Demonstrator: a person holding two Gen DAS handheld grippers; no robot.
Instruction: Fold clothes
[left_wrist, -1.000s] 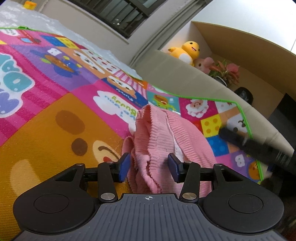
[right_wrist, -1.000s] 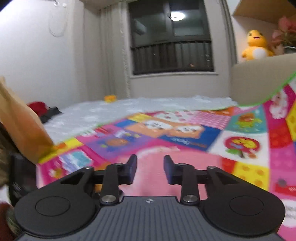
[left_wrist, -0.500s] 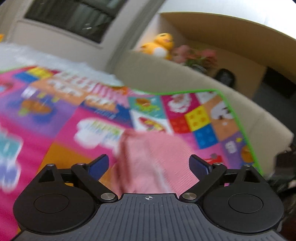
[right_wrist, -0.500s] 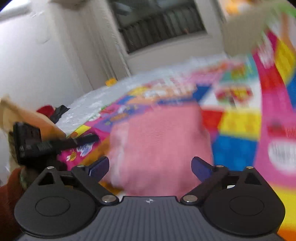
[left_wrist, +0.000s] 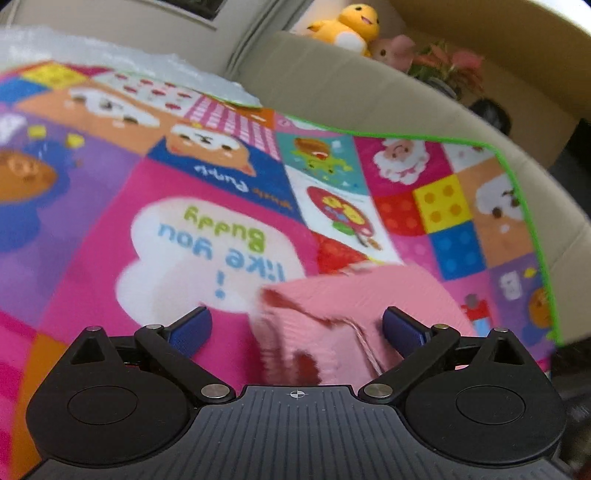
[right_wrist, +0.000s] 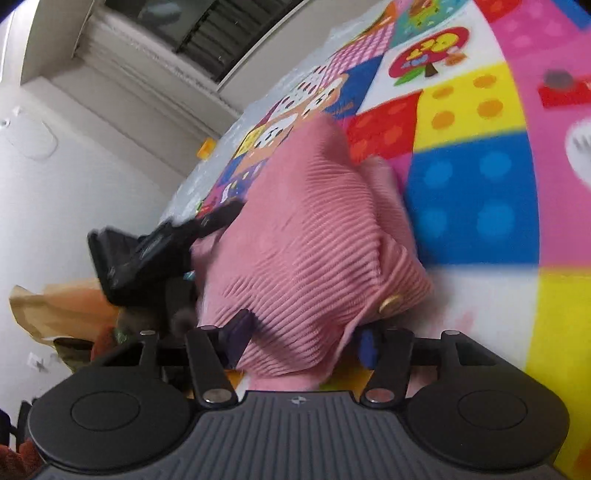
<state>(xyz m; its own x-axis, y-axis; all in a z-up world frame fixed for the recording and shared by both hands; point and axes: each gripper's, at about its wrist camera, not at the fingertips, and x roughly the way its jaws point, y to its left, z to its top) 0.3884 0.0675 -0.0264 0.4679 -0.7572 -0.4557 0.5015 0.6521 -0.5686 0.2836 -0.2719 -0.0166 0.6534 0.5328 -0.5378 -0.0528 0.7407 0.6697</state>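
Observation:
A pink ribbed garment (left_wrist: 354, 295) lies bunched on the colourful play mat (left_wrist: 110, 221). My left gripper (left_wrist: 297, 328) is wide open just above it, and the cloth's near corner sits low between the blue pads, touching neither. In the right wrist view the same garment (right_wrist: 314, 229) rises in a heap with a gold button (right_wrist: 391, 304) at its edge. My right gripper (right_wrist: 304, 339) is closed in on a thick fold of it. The left gripper (right_wrist: 166, 247) shows there as a black shape at the garment's far side.
A beige sofa back (left_wrist: 369, 92) borders the mat's green edge, with a yellow plush toy (left_wrist: 351, 22) and a potted plant (left_wrist: 450, 66) behind it. A white crinkled sheet (left_wrist: 92, 44) lies past the mat. Brown paper (right_wrist: 55, 302) and dark clutter sit at the left.
My left gripper, shut on the garment a second ago, has opened wide and let it go. My right gripper opened wide, swung over the garment and closed on a fold.

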